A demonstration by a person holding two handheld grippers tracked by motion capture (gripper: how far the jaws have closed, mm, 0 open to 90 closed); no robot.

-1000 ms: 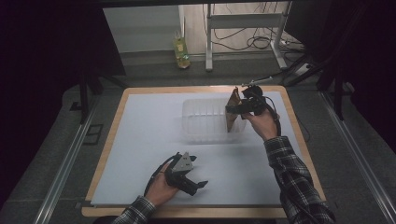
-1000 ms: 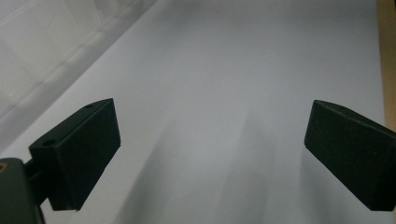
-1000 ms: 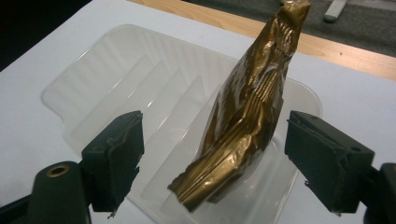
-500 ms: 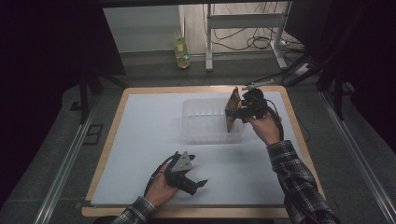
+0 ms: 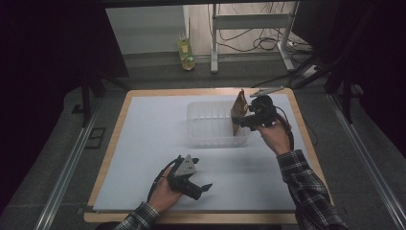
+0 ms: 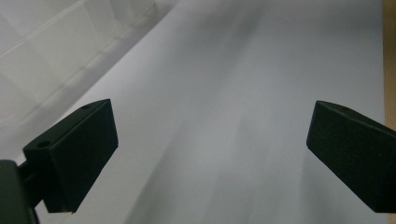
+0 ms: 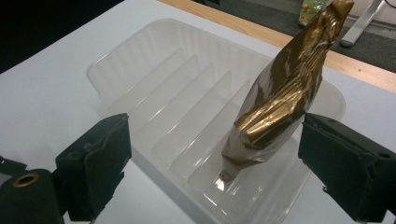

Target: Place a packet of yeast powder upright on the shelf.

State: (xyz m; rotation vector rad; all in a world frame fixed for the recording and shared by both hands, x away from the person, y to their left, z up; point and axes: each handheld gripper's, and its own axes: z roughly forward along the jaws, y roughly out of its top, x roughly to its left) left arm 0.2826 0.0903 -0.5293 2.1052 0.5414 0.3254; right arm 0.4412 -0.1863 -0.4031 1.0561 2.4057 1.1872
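Observation:
A gold foil pouch (image 5: 238,108) (image 7: 280,102) stands upright in the rightmost slot of a clear ribbed plastic tray (image 5: 210,125) (image 7: 154,70). My right gripper (image 5: 243,120) (image 7: 215,135) reaches in from the tray's right end with the pouch between its jaws. They have just been opening, and the left pad is well clear of the pouch. The right pad (image 7: 336,154) is just beside the foil. My left gripper (image 5: 203,189) (image 6: 210,126) rests on the white sheet near the front edge, open, with nothing between its jaws.
A white sheet (image 5: 153,143) covers the wooden table (image 5: 115,132). Beyond the table's far edge a yellow-green bottle (image 5: 186,55) stands on the floor, near the metal legs of a stand (image 5: 213,43) and loose cables.
My right hand has drifted slightly toward the near side while the pouch stays upright at the tray's right end. The left hand has not moved.

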